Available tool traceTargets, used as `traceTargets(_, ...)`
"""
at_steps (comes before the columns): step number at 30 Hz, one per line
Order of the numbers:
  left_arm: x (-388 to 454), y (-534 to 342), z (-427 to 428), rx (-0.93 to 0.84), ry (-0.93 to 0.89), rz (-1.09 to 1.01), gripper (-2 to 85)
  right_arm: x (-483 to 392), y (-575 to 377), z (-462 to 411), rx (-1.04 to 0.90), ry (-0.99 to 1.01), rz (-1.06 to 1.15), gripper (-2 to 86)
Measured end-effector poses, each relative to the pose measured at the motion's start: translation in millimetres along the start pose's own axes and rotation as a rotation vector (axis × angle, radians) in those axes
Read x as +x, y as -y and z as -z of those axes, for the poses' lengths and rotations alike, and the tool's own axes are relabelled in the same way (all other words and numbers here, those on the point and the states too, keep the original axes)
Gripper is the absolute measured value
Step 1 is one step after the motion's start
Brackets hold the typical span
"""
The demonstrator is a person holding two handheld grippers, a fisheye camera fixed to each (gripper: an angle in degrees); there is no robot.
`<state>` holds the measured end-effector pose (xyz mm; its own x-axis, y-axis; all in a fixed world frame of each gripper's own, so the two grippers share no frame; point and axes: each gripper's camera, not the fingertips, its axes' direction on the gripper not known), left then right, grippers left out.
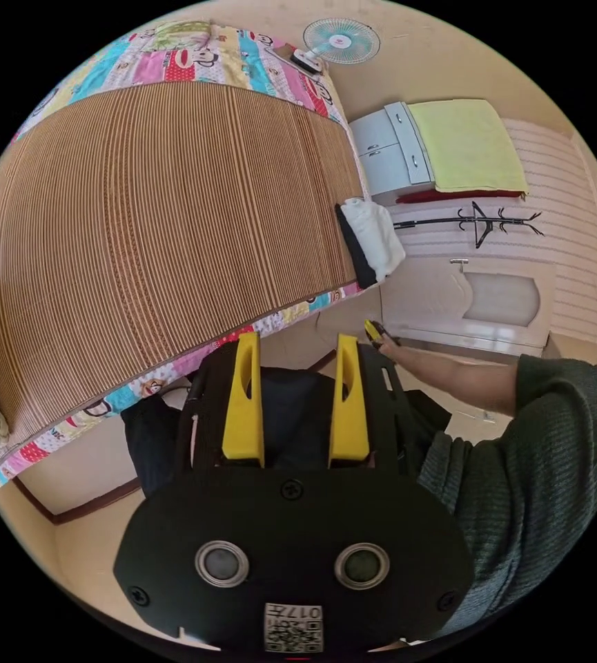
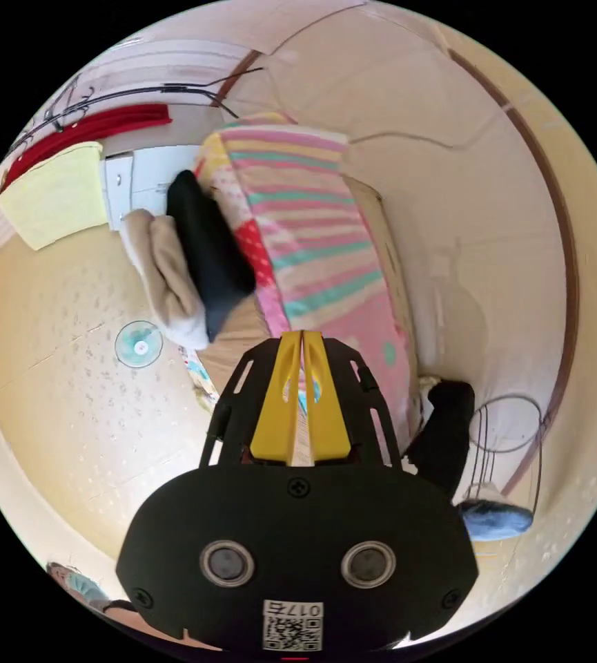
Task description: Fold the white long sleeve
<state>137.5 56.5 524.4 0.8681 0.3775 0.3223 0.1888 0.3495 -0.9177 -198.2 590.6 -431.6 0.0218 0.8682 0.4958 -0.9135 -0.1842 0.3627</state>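
The white long sleeve (image 1: 375, 236) lies folded on top of a folded black garment (image 1: 355, 248) at the edge of the bed's brown striped mat (image 1: 160, 207). My left gripper (image 1: 297, 340) hangs open and empty off the bed's side, well short of the stack. A hand holds my right gripper (image 1: 375, 333) just below the stack in the left gripper view. In the right gripper view, its yellow jaws (image 2: 302, 338) are shut with nothing in them, close under the white folded garment (image 2: 163, 276) and the black one (image 2: 208, 255).
A colourful quilt (image 2: 312, 242) hangs down the bed's side. A grey cabinet (image 1: 391, 148) with a yellow cloth (image 1: 467, 145), a coat rack (image 1: 484, 222), a door (image 1: 477, 297) and a fan (image 1: 341, 41) stand beyond the bed. The person's dark trousers (image 1: 153, 442) are beside the bed.
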Motion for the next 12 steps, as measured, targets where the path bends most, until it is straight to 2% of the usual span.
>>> traceTargets(3, 10, -7, 22, 0.074, 0.050, -0.009, 12.3, 63, -59, -19, -0.071, -0.046, -0.104, 0.6)
traceTargets(6, 25, -14, 43, 0.114, 0.105, -0.055, 11.1, 90, -104, -46, -0.113, 0.006, -0.166, 0.5)
traceTargets(10, 42, -36, 78, 0.187, 0.210, -0.115, 8.2, 60, -130, -111, -0.244, 0.216, -0.078, 0.4)
traceTargets(12, 42, -50, 95, 0.231, 0.225, -0.109, 7.9, 7, -143, -164, -0.416, 0.347, 0.057, 0.4)
